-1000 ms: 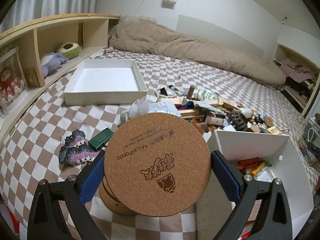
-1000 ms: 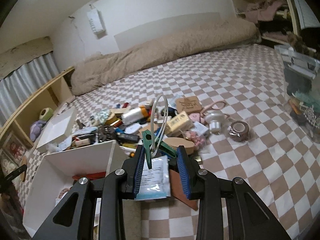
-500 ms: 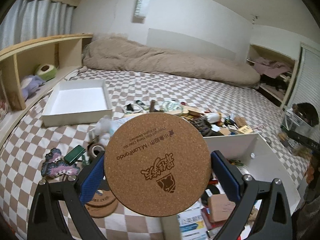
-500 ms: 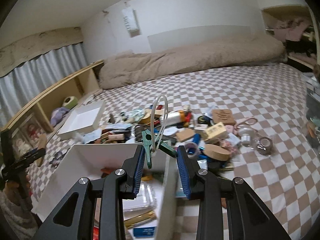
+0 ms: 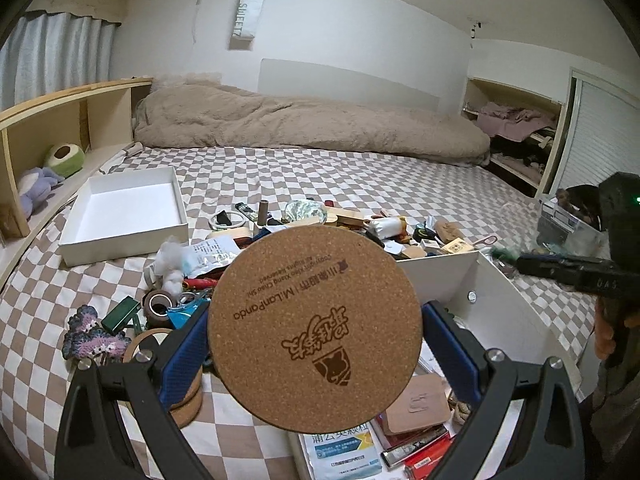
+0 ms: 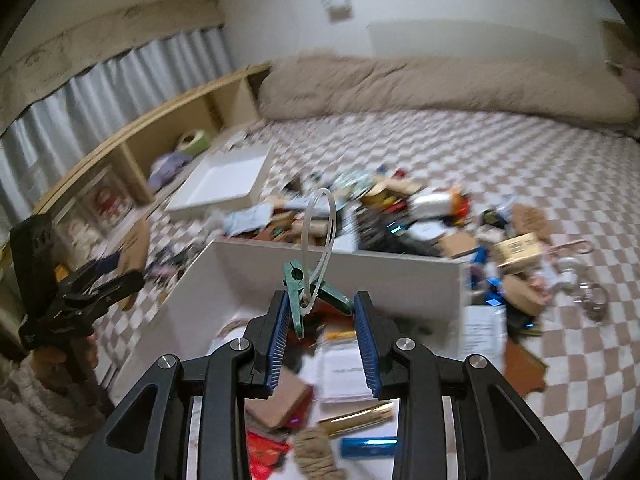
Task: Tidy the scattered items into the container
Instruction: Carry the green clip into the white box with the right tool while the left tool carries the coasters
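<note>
My left gripper (image 5: pixel 314 344) is shut on a round cork coaster (image 5: pixel 314 328) with printed text, held at the left rim of the white container (image 5: pixel 516 312). Two more cork coasters (image 5: pixel 186 394) lie below on the bed. My right gripper (image 6: pixel 320 320) is shut on a green clothespin (image 6: pixel 296 284) with a white looped cable tie (image 6: pixel 318 224), held over the white container (image 6: pixel 340 268). The container holds a tan wallet (image 5: pixel 416 404), packets, a gold pen (image 6: pixel 356 414) and rope. The right gripper also shows in the left wrist view (image 5: pixel 576 272).
A pile of scattered items (image 5: pixel 320 224) lies on the checkered bed behind the container. An empty white lid tray (image 5: pixel 124 208) sits far left. A knitted piece (image 5: pixel 92 340), green box and tape roll (image 5: pixel 158 304) lie left. Wooden shelf (image 5: pixel 48 128) runs along the left.
Both grippers have risen and moved over the container with their loads. The left swung right, away from the coaster stack; the right swung left from the bed to above the container.
</note>
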### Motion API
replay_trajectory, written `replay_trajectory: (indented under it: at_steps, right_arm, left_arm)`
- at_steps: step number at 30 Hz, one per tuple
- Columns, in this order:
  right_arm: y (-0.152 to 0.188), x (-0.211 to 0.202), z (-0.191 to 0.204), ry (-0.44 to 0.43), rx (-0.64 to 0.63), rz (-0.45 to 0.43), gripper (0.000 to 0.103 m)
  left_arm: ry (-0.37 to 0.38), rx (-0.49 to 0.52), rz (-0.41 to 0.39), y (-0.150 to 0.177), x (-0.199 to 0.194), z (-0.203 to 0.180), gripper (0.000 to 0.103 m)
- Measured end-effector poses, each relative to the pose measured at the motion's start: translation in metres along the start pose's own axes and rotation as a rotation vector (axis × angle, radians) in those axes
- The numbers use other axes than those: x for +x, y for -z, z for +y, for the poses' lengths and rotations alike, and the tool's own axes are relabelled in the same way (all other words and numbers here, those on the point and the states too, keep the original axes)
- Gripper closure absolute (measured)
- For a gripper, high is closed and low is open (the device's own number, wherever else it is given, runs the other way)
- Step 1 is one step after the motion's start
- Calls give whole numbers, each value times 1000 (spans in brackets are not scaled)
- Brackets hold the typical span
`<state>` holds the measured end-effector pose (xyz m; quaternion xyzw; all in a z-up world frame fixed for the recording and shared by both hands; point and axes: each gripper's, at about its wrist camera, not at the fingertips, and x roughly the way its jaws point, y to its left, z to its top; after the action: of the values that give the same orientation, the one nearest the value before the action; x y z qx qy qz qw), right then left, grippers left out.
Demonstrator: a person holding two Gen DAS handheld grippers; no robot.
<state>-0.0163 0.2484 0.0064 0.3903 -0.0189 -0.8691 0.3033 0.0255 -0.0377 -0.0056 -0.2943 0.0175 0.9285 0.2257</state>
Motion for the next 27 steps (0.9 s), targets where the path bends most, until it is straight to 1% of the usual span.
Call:
replay_trajectory:
  at_steps: [6,13,18,21,23,24,25,26,27]
  right_arm:
    - [-5,50,28,-107,4,188,70]
    - [-6,113,44,-244,101,387,70]
    - [-1,146,52,-281,145,468,70]
    - [5,165,55,-329,165,522,70]
    - [9,170,56,-313,179,530,69]
    - [10,170,56,-295,176,526,60]
    - [10,169,55,-276,172,520,41]
    - [11,167,53,-256,170,510,33]
    - [11,163,50,-245,172,500,29]
  left_arm:
    - [10,-6,-17,-2,-6,2,2]
    - [12,-14,-30,-3,-10,6,2]
    - [17,-17,-29,-3,-10,8,2]
    - [15,-19,-29,-3,-10,9,2]
    - [14,-22,-29,-3,-9,9,2]
    - [13,-22,-29,-3,-9,10,2]
    - [13,-22,-29,-3,-9,10,2]
    - [13,-22,-29,-3,-9,10,2]
    - [14,-23,-29,-3,-9,10,2]
